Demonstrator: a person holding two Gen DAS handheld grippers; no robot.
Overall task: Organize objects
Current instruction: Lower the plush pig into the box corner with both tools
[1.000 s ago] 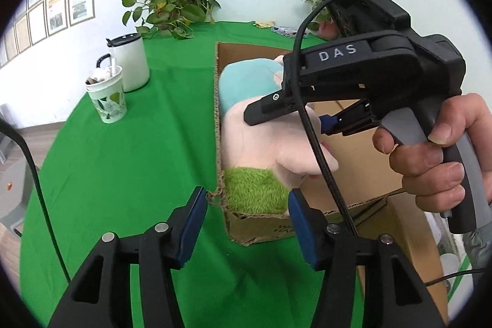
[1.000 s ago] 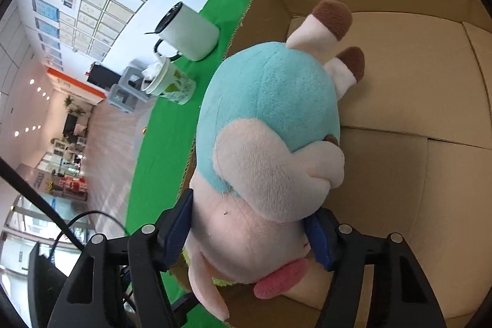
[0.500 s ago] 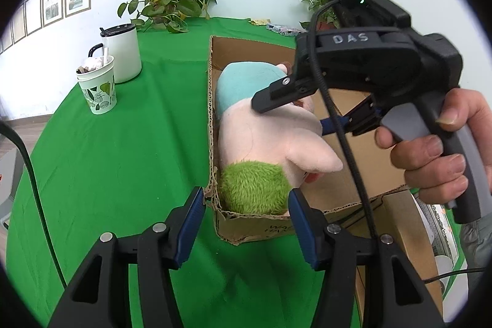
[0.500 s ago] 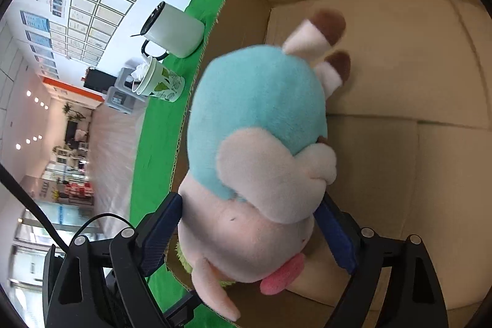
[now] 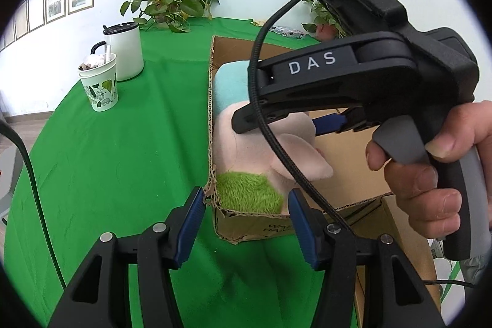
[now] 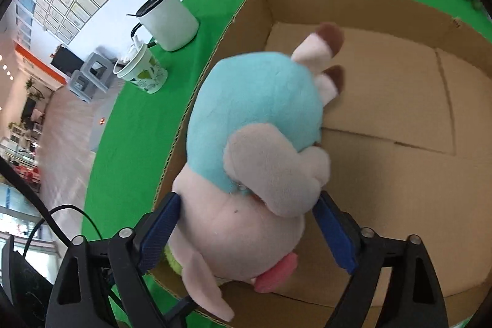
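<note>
A plush toy (image 6: 255, 162), pink with a teal back, brown-tipped feet and a green tuft, lies inside an open cardboard box (image 6: 399, 100) against its left wall. My right gripper (image 6: 249, 232) straddles the toy's pink head with its blue pads spread wide, open around it. In the left wrist view the toy (image 5: 261, 149) shows in the box (image 5: 255, 226) with the right gripper's body above it. My left gripper (image 5: 246, 220) is open and empty, just in front of the box's near corner.
A white lidded mug (image 5: 124, 51) and a leaf-patterned paper cup (image 5: 100, 85) stand on the green tablecloth (image 5: 107, 159) to the left of the box. Potted plants (image 5: 167, 2) stand at the back. A cable (image 5: 30, 174) hangs at the left.
My right gripper has opened wider around the plush toy, which now rests in the box. The left gripper has stayed open near the box corner.
</note>
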